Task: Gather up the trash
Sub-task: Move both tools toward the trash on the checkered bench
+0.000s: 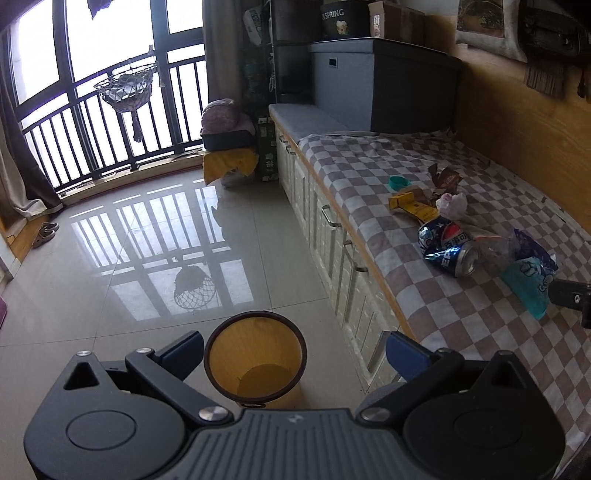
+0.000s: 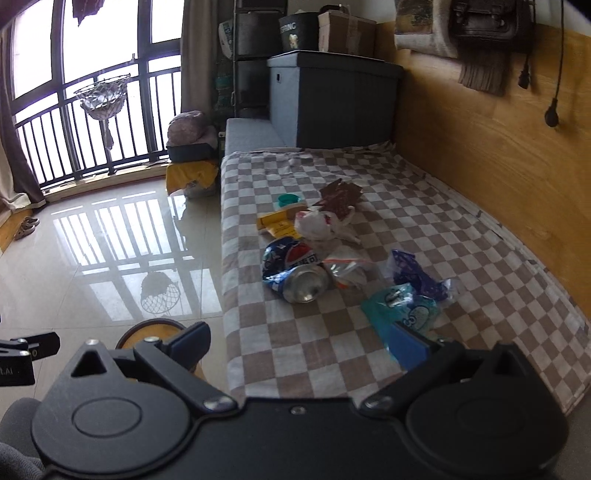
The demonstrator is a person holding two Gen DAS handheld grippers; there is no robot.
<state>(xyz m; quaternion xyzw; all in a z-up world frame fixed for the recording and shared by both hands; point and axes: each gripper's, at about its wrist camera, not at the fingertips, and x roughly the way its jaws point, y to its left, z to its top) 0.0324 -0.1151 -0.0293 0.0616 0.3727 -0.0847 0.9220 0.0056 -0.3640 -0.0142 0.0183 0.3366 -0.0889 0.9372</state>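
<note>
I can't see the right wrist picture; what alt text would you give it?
An open right gripper hovers over a checkered bed cover strewn with trash: a crushed blue soda can, a teal wrapper nearest the fingers, and a yellow box. A yellow bin stands on the tiled floor, left.

"SPRING" stands on the dark tub (image 1: pixel 343 20) at top centre; the crushed blue can (image 1: pixel 447 247) right of centre shows a Pepsi logo

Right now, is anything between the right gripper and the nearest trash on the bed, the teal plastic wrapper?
Nothing visible. The open right gripper hangs just short of the teal plastic wrapper on the checked bedspread; the crushed blue soda can lies beyond, off to the left.
</note>
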